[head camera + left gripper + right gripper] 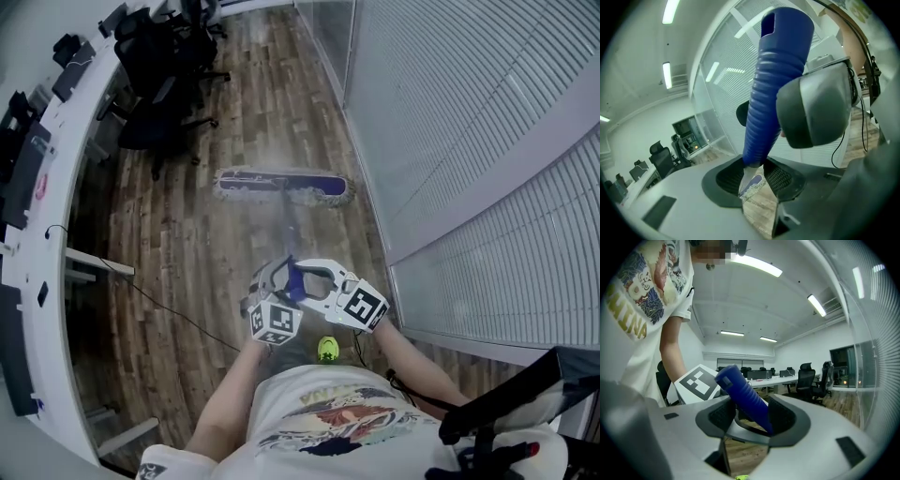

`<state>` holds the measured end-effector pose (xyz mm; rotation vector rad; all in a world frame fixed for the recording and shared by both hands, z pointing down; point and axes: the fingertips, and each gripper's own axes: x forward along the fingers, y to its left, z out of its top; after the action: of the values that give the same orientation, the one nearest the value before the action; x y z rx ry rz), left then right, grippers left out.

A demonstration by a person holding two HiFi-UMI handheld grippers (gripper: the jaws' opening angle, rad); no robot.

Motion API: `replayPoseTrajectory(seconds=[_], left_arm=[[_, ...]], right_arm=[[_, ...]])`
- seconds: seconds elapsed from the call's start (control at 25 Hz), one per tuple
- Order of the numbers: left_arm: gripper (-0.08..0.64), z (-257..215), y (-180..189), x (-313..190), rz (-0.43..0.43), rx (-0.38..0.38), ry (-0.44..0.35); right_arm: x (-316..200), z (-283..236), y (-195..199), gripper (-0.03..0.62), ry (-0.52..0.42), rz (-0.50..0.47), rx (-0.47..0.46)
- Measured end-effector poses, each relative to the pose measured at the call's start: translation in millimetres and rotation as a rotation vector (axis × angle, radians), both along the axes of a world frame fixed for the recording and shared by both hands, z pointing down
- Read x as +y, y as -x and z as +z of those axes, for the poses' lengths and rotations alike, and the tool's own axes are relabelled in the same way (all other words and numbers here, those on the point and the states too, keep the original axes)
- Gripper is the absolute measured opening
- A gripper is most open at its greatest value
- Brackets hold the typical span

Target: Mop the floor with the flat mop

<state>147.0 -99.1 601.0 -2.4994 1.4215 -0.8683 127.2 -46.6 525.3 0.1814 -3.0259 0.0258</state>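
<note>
While the mop head (281, 185) lies flat on the floor (187, 253) ahead, just beside the wall (450, 122), a crooked push may knock it there. Before the body, left gripper (755, 174) points downward, jaws clamping the handle (776, 79); right gripper (752, 416) lies more level, jaws gripping its top aslant.

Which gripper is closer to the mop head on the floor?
Left. The left gripper clamps the handle at its lower end, toward the mop head; the right gripper clamps it higher up.
</note>
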Motion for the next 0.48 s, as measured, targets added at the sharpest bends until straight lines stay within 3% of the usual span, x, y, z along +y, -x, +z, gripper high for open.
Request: replayPoseTrajectory(seconds=[0.36,0.48], left_arm=[[0.115,-12,7,-50,0.037,0.016,-0.055],[0.115,-16,18,-74,0.063,0.042,-0.071]], right_arm=[[-54,-10,6,0.209,0.038,0.013,-0.086],[-79,-12,18,0.209,0.046,0.005,-0.074]])
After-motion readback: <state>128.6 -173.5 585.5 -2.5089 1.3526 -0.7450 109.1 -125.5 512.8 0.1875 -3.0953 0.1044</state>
